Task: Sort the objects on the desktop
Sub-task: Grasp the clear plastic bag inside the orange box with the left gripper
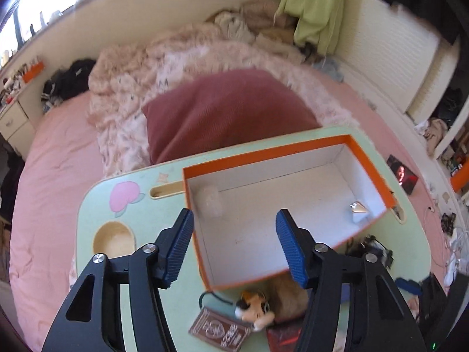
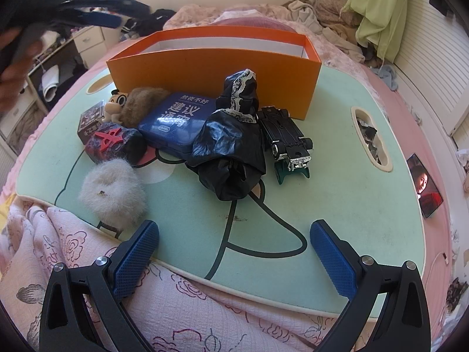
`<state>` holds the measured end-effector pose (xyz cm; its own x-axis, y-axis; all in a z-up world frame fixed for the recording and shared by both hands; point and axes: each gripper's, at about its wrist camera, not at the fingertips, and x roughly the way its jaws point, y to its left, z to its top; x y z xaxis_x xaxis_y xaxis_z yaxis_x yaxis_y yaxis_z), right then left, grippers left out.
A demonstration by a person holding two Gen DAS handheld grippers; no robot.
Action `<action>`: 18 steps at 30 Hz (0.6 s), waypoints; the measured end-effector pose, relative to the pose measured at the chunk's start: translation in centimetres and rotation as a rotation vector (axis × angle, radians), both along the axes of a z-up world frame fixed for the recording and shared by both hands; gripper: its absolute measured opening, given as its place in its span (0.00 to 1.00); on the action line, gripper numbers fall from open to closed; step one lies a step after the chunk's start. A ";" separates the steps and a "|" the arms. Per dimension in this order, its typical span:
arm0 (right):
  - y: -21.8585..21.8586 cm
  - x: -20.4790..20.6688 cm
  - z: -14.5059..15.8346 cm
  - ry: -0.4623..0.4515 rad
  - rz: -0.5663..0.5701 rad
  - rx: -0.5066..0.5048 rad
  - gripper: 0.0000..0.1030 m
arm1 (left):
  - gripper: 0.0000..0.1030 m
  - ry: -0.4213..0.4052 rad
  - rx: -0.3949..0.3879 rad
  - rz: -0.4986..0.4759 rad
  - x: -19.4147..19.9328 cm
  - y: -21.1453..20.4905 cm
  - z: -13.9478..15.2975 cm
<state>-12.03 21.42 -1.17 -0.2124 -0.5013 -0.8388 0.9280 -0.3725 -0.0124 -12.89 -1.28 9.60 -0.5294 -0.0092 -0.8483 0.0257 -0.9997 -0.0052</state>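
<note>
The left tool [image 1: 234, 246] hangs over the open orange cardboard box with a white inside [image 1: 369, 158], its blue pads spread wide with nothing between them. In the middle of that view the box holds a small silver cone-shaped piece [image 1: 358, 207] at its right corner and a pale, blurry lump [image 1: 209, 202] at its left, perhaps a tuft of fluff.

The right tool [image 2: 234, 252] sits at the bottom of its frame, above the near edge of the mint-green lap counter [image 2: 337, 182], also wide open and empty. The unsorted things lie mid-frame in front of the box: a crumpled black plastic bag with lace trim [image 2: 231, 149], a black toy car lying upside down [image 2: 285, 135] just right of it, a blue rectangular tin with white lettering [image 2: 176, 120], a brown fur clump [image 2: 143, 102], a small cartoon figurine [image 2: 115, 107], a dark block bearing a red character [image 2: 112, 142], and a white fluffy ball [image 2: 112, 192] at lower left.
</note>
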 end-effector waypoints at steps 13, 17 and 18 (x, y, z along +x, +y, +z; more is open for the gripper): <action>-1.1 0.4 0.6 0.001 0.002 -0.002 1.00 | 0.35 -0.180 -0.451 0.027 -5.3 4.2 -7.8; -1.1 0.4 0.6 0.002 0.003 -0.002 1.00 | 0.35 -0.193 -0.491 0.031 -5.5 4.2 -8.4; -1.2 0.3 0.6 0.003 0.003 -0.003 1.00 | 0.37 -0.201 -0.478 0.034 -5.5 4.1 -8.3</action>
<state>-11.71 20.21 -0.55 -0.2134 -0.5042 -0.8368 0.9291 -0.3696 -0.0142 -18.41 2.86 1.26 -0.3488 -0.4347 -0.8303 0.0112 -0.8878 0.4601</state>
